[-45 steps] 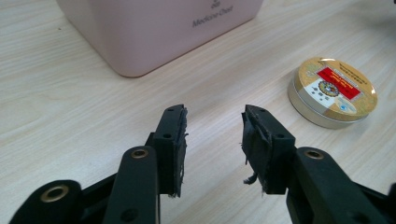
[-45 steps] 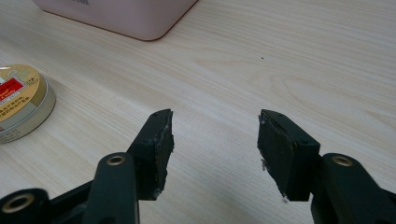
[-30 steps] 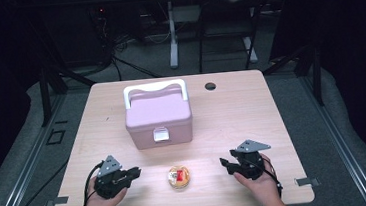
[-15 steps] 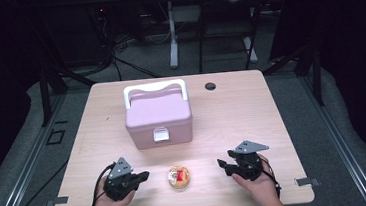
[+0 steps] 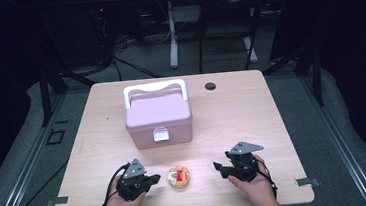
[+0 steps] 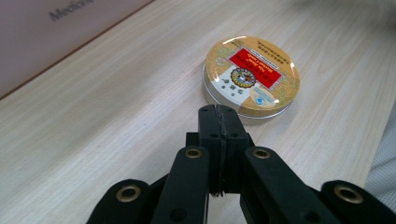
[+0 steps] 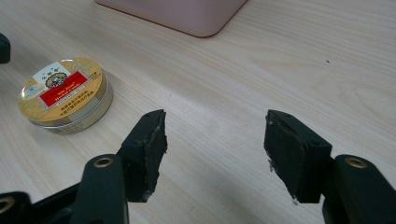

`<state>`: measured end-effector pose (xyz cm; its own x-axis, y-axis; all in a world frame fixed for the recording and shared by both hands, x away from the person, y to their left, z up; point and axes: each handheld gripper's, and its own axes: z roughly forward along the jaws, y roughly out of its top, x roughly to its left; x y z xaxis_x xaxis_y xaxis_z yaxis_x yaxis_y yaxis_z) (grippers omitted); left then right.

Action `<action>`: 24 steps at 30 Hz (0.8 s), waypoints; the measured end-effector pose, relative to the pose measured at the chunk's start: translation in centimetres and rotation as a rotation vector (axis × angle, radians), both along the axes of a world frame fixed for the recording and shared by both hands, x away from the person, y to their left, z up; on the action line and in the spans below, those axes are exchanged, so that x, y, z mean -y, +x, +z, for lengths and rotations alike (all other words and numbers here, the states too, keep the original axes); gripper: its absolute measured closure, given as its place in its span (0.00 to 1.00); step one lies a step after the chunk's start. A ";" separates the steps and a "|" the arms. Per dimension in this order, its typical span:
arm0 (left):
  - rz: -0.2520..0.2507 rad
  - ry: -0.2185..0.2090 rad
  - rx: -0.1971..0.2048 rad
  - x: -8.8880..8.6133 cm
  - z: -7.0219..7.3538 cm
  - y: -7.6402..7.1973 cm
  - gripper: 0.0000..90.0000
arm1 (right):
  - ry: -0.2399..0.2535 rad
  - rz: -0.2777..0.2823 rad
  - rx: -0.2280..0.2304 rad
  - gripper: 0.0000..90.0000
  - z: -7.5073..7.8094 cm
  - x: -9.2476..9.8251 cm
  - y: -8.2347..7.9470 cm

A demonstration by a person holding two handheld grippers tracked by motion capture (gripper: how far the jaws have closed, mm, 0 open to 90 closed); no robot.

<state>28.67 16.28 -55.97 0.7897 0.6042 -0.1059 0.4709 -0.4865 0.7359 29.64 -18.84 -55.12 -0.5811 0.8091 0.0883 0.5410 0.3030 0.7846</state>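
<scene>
Two grippers sit low at the near edge of the desk [image 5: 231,104], and between them lies the round tin [image 5: 179,176] with its gold lid and red label. My left gripper [image 5: 153,178] is clenched on nothing — in the left gripper view its jaws meet flat against each other, and the tin [image 6: 251,76] lies just beyond the tips, slightly to the right, close but not touching. My right gripper [image 5: 218,167] is released; its jaws have just been opening, with only bare wood between them. In the right gripper view the tin [image 7: 66,94] lies off to the left of the left jaw, clear of the gap. Farther back on the desk stands the pink box [image 5: 158,116] with a white handle and front latch — well apart from both grippers.
</scene>
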 end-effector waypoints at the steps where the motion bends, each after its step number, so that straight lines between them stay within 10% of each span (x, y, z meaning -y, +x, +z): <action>1: -0.003 0.000 -0.004 0.3 -0.1 0.0 1.00 | -0.002 -0.001 -0.002 0.41 0.0 0.0 0.0; 24: -0.055 0.017 -0.029 4.7 -1.2 1.2 1.00 | 0.005 0.025 0.000 0.35 0.1 -0.5 0.0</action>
